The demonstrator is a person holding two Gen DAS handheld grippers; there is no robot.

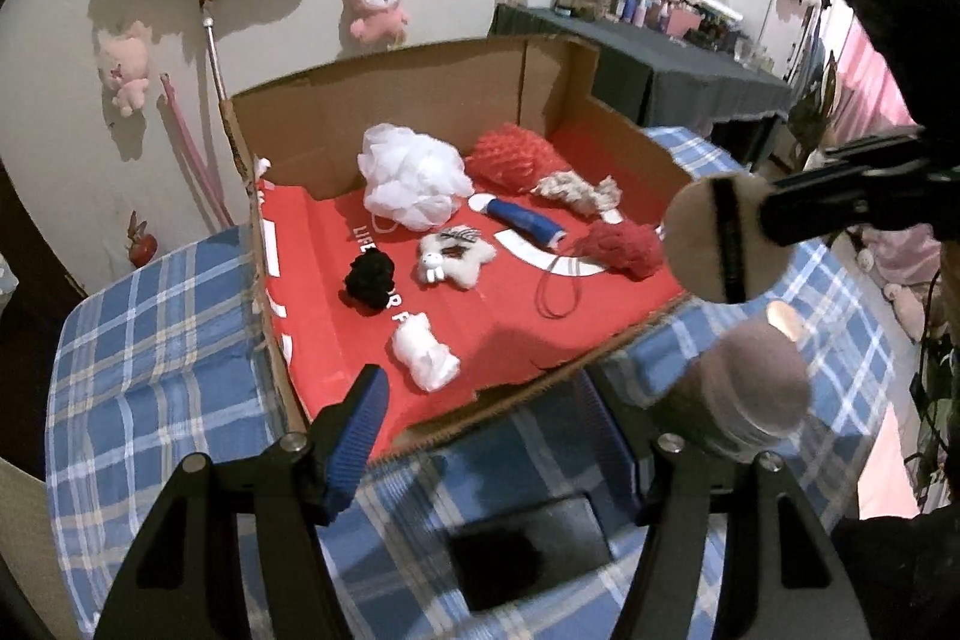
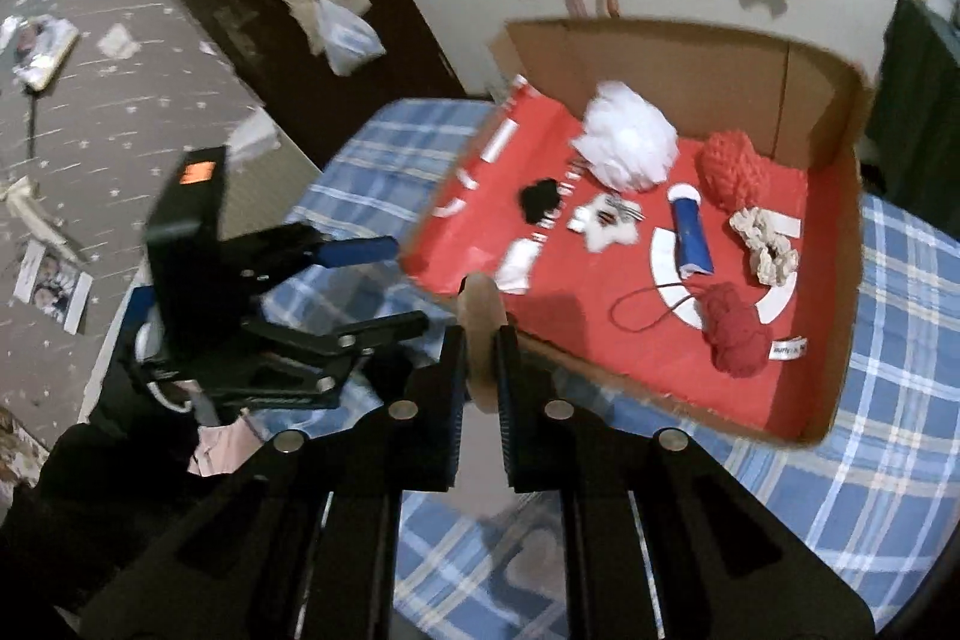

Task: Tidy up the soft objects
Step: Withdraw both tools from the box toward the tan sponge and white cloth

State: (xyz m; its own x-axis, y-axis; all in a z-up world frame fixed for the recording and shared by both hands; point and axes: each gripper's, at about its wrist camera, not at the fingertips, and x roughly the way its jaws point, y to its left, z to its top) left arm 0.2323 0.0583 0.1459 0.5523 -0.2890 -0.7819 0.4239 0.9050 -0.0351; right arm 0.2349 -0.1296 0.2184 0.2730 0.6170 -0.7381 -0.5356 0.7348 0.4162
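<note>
A cardboard box [image 1: 540, 64] with a red lining holds several soft things: a white mesh pouf [image 1: 411, 175], red knit balls [image 1: 513, 154] [image 1: 624, 244], a cream scrunchie [image 1: 579, 193], a blue roll [image 1: 525, 223], a white star plush [image 1: 453, 262], a black pom-pom [image 1: 369, 280] and a white cloth [image 1: 426, 355]. My right gripper [image 2: 480, 370] is shut on a round beige powder puff [image 2: 480, 322], held edge-on at the box's near rim [image 2: 630, 388]; it shows in the left wrist view [image 1: 696, 238]. My left gripper [image 1: 504, 430] is open and empty before the box.
The box sits on a blue plaid cloth [image 1: 156, 370]. A blurred pinkish round object [image 1: 756, 382] lies near the left gripper's right finger. Pink plush toys [image 1: 375, 4] hang on the wall. A cluttered dark table [image 1: 660, 40] stands behind.
</note>
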